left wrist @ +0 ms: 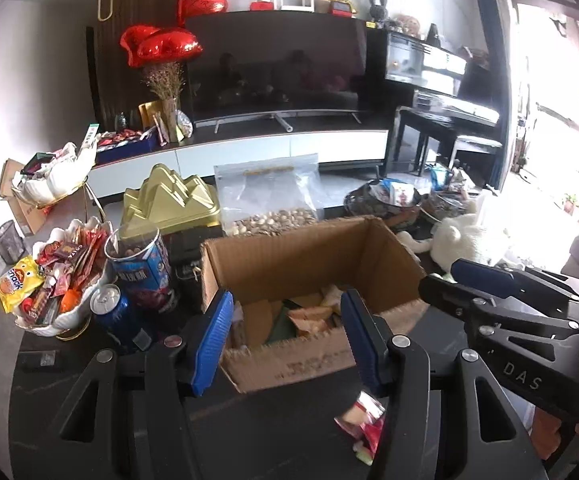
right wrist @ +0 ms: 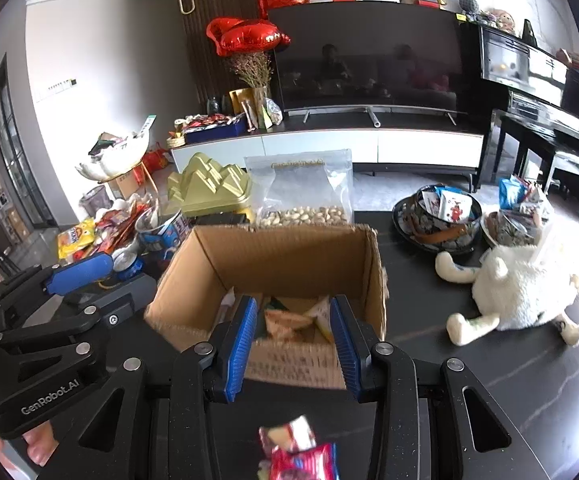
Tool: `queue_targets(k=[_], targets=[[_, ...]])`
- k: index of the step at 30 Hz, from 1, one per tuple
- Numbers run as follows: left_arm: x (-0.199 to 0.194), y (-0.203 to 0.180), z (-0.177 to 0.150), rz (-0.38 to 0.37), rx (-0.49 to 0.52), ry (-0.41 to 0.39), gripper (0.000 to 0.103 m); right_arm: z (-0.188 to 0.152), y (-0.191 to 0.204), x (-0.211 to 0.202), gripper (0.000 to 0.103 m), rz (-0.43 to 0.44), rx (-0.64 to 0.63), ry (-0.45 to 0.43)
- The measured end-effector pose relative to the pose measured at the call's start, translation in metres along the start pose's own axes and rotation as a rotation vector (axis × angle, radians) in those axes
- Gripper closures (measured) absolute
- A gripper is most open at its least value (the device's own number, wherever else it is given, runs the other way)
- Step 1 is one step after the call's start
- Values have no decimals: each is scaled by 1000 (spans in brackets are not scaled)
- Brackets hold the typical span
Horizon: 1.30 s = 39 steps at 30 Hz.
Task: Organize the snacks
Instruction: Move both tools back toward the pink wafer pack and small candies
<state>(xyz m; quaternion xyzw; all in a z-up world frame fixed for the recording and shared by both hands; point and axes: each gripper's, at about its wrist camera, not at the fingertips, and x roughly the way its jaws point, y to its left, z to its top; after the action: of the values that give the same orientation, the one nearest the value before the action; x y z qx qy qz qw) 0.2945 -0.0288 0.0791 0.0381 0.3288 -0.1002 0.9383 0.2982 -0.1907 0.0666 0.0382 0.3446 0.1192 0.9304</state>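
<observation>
An open cardboard box (left wrist: 309, 256) (right wrist: 289, 256) stands on the dark table with several snack packets (left wrist: 309, 316) (right wrist: 289, 320) inside. My left gripper (left wrist: 289, 340) is open and empty, just in front of the box. My right gripper (right wrist: 293, 344) is open and empty, also in front of the box, and shows from the side in the left wrist view (left wrist: 489, 292). The left gripper shows at the left of the right wrist view (right wrist: 81, 272). Loose red snack packets (right wrist: 297, 448) (left wrist: 363, 428) lie on the table below the grippers.
A white shell dish of snacks (left wrist: 61, 280), a blue can (left wrist: 113, 312), a blue tub (left wrist: 141, 268), a gold tin (left wrist: 173, 200) and a bag of nuts (left wrist: 269, 200) stand left and behind the box. Dark bowls with packets (right wrist: 437, 216) and a white plush toy (right wrist: 517, 288) sit right.
</observation>
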Motion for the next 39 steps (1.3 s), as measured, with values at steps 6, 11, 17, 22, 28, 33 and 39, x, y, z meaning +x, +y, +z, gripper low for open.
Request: queue_targets(k=[6, 11, 17, 22, 28, 33, 39], targets=[[-22, -14, -17, -8, 18, -19, 46, -22, -1, -23, 59, 0, 3, -7], [-34, -22, -35, -14, 24, -19, 45, -38, -6, -33, 54, -2, 9, -7], [-37, -30, -61, -5, 25, -3, 45, -61, -10, -34, 47, 11, 3, 16], [-28, -33, -84, -14, 10, 47, 45, -80, -11, -26, 41, 19, -12, 49], [-10, -33, -110, -16, -7, 117, 45, -102, -13, -9, 37, 30, -22, 100], [4, -34, -128, 3, -9, 155, 45, -121, -15, 12, 37, 51, -16, 165], [21, -34, -145, 15, -6, 198, 46, -141, -20, 35, 37, 67, -2, 226]])
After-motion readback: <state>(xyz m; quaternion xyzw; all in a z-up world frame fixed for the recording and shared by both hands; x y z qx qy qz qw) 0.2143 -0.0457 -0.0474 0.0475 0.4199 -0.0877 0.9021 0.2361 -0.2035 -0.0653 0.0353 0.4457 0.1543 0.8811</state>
